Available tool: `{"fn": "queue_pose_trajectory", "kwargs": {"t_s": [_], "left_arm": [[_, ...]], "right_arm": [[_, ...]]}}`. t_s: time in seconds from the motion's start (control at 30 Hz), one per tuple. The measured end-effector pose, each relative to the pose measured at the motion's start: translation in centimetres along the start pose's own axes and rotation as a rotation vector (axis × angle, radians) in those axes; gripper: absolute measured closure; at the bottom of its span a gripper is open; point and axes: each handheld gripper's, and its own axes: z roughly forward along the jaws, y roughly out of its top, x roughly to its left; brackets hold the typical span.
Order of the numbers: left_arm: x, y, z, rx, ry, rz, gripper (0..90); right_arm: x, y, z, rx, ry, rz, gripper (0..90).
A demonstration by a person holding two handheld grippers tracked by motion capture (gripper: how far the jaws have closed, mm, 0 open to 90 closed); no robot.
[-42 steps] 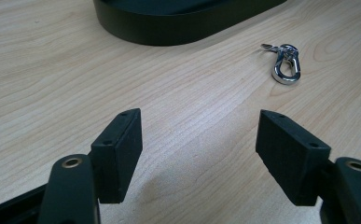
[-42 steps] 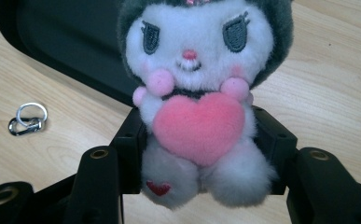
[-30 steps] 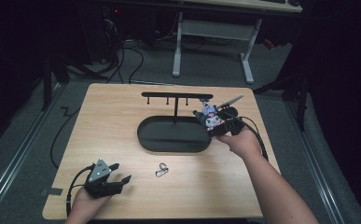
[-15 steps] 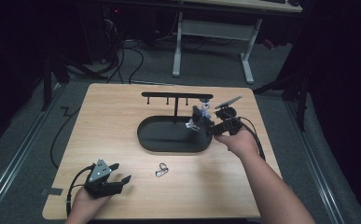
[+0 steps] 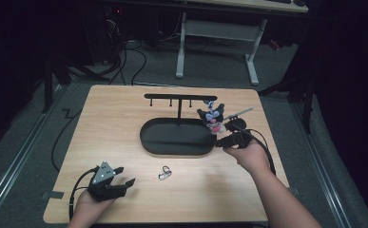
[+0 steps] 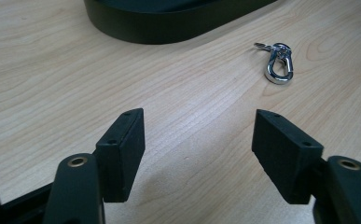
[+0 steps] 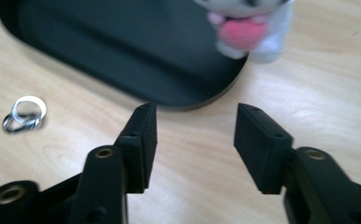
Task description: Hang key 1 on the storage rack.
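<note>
A small black-and-white plush toy [image 5: 211, 117] with a pink patch sits at the right rim of the black oval tray [image 5: 172, 137], under the right end of the hook rack [image 5: 178, 96]. I cannot tell whether it hangs or stands. My right gripper [image 5: 222, 140] is just near of it and open. Its jaws have just been closing, with nothing between them; its own view [image 7: 194, 116] has the plush [image 7: 248, 28] ahead. My left gripper [image 5: 127, 175] rests at the front left, open [image 6: 199, 126]. Its jaws have just closed slightly on nothing.
A silver metal clasp [image 5: 164, 173] lies on the wooden table [image 5: 115, 123] between the two grippers, near of the tray. It is also ahead of my left gripper as the clasp [image 6: 278, 63] and left of my right one as the clasp [image 7: 24, 114].
My right gripper has let go of the plush and drawn back toward the near edge. The plush stays by the tray's right end. The left hand has not moved.
</note>
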Motion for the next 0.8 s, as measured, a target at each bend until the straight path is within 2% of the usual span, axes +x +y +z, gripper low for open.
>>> {"fn": "queue_pose_trajectory", "kwargs": {"t_s": [0.07, 0.17, 0.33, 0.43, 0.57, 0.6, 0.63, 0.8], "left_arm": [[-0.2, 0.1, 0.1, 0.002, -0.002, -0.004, 36.9], [-0.3, 0.1, 0.1, 0.008, -0.005, -0.004, 37.6], [-0.5, 0.2, 0.2, 0.01, -0.014, -0.013, 38.9], [-0.6, 0.2, 0.2, 0.011, -0.02, -0.019, 40.0], [-0.9, 0.2, 0.2, 0.013, -0.017, -0.01, 42.3], [-0.9, 0.2, 0.2, 0.013, -0.017, -0.01, 43.2], [-1.1, 0.2, 0.2, 0.01, -0.016, -0.006, 44.4], [-1.5, 0.4, 0.4, 0.012, -0.014, -0.001, 52.2]], "right_arm": [[0.1, -1.0, 0.0, -0.014, -0.004, -0.016, 56.7], [0.1, -2.5, 0.0, -0.025, 0.016, -0.002, 60.0], [0.4, -4.8, -0.1, -0.061, 0.015, -0.028, 64.8], [0.5, -6.1, -0.1, -0.092, 0.027, -0.027, 67.0], [0.8, -7.9, 0.1, -0.138, 0.013, -0.044, 71.0], [0.8, -7.9, 0.1, -0.138, 0.013, -0.044, 71.0], [0.8, -9.2, 0.4, -0.164, 0.019, -0.036, 74.1], [0.5, -11.9, 1.0, -0.248, 0.03, -0.015, 82.5]]}}
